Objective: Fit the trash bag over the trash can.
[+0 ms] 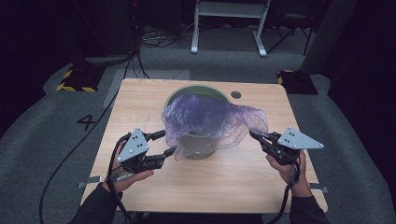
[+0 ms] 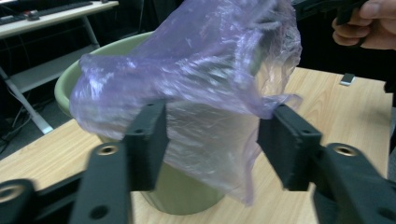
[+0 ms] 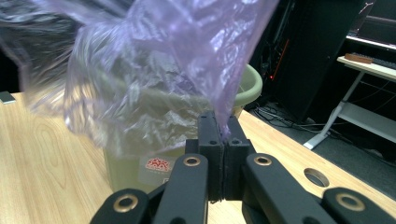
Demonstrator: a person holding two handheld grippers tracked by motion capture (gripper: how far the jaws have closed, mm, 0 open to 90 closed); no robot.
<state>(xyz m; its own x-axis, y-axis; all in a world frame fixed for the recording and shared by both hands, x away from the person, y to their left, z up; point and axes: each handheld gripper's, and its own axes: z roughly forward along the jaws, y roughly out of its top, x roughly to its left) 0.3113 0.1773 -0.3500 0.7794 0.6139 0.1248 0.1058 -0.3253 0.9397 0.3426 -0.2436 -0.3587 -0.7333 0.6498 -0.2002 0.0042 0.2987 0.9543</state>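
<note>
A: Purple bag (image 1: 212, 120), thin see-through plastic, draped over the green bin (image 1: 198, 144) on the wooden table (image 1: 224, 177). Sits between both grippers.

B: Right gripper (image 1: 254, 134)?

A: Jaws pressed fully together, pinching the bag's edge. From the right gripper view the film rises up and left from the jaw tips, and the bin stands straight ahead behind it.

B: Left gripper (image 1: 169, 143)?

A: Jaws about half apart. In the left gripper view the bag's loose lower fold hangs in the gap; the far pad (image 2: 287, 144) touches the film, but no clamp.

B: Bin relative to it?

A: Just ahead, behind the film. Right hand (image 2: 362, 25) shows beyond, upper right.
</note>
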